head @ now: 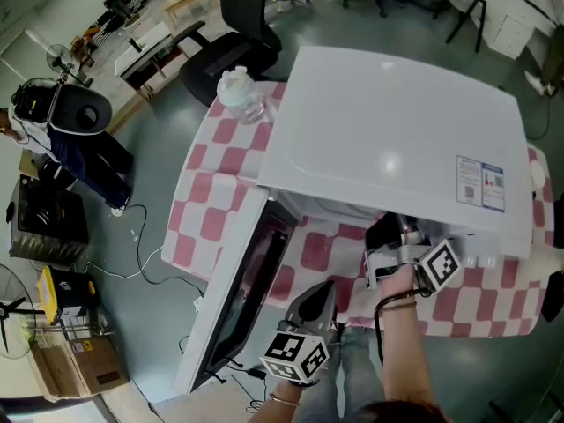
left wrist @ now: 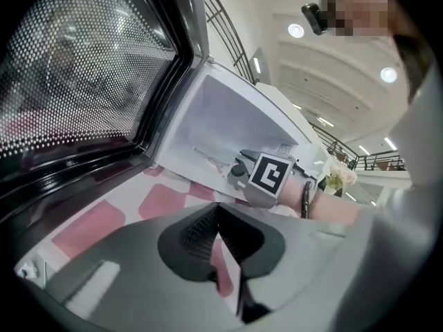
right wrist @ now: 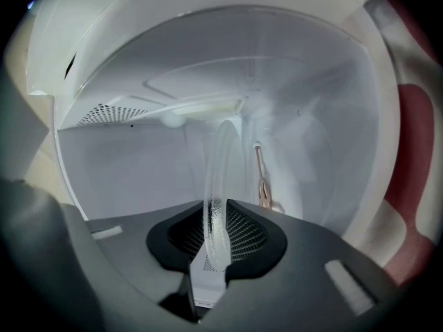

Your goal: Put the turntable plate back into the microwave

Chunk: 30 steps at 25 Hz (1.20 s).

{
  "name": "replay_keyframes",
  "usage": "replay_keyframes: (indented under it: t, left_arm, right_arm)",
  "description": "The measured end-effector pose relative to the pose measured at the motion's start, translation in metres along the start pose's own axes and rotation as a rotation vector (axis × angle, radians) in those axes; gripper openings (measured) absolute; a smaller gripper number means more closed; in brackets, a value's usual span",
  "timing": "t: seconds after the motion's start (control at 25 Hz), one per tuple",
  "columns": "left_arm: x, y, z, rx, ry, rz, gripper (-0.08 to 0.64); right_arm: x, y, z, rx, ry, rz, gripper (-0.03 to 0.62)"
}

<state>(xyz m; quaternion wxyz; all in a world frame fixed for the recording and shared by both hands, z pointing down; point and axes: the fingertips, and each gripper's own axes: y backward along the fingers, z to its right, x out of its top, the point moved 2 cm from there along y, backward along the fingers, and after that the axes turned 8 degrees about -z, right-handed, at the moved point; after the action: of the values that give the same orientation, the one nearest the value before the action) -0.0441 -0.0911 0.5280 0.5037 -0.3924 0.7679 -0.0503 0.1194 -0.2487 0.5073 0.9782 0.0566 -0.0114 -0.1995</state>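
The white microwave (head: pixel 388 139) stands on a pink checked tablecloth (head: pixel 220 166) with its door (head: pixel 238 289) swung open. My right gripper (right wrist: pixel 217 234) reaches into the white cavity (right wrist: pixel 124 164) and is shut on the rim of the clear glass turntable plate (right wrist: pixel 221 164), which shows edge-on. In the head view the right gripper (head: pixel 392 241) disappears under the microwave's top edge, and the plate is hidden. My left gripper (left wrist: pixel 218 237) is shut and empty, held low in front of the opening beside the door (left wrist: pixel 83 81). From it I see the right gripper's marker cube (left wrist: pixel 270 175) at the cavity mouth.
A clear plastic bottle (head: pixel 240 95) stands on the table behind the microwave's left corner. A black office chair (head: pixel 233 33) is behind the table. A person (head: pixel 70 130) sits at the far left, with boxes (head: pixel 79 359) on the floor.
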Motion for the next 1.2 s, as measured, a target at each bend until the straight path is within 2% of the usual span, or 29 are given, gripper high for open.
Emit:
replay_keyframes:
  t: [0.2, 0.44, 0.72, 1.2]
  left_arm:
    - [0.0001, 0.0002, -0.0001, 0.0, 0.004, -0.002, -0.002]
    - [-0.0012, -0.0018, -0.0002, -0.004, 0.006, -0.004, -0.002]
    - [-0.0035, -0.0016, 0.0003, -0.006, 0.007, -0.009, -0.002]
    - [-0.0091, 0.0022, -0.0034, 0.001, 0.017, -0.009, -0.002]
  right_arm:
    - [-0.0006, -0.0015, -0.0022, -0.004, 0.003, 0.001, 0.069]
    - [-0.0011, -0.0001, -0.0003, -0.069, 0.073, -0.008, 0.067]
    - [-0.0022, 0.0032, 0.0022, -0.105, 0.108, -0.019, 0.064]
    - [-0.0065, 0.0082, 0.0073, -0.139, 0.121, -0.026, 0.061]
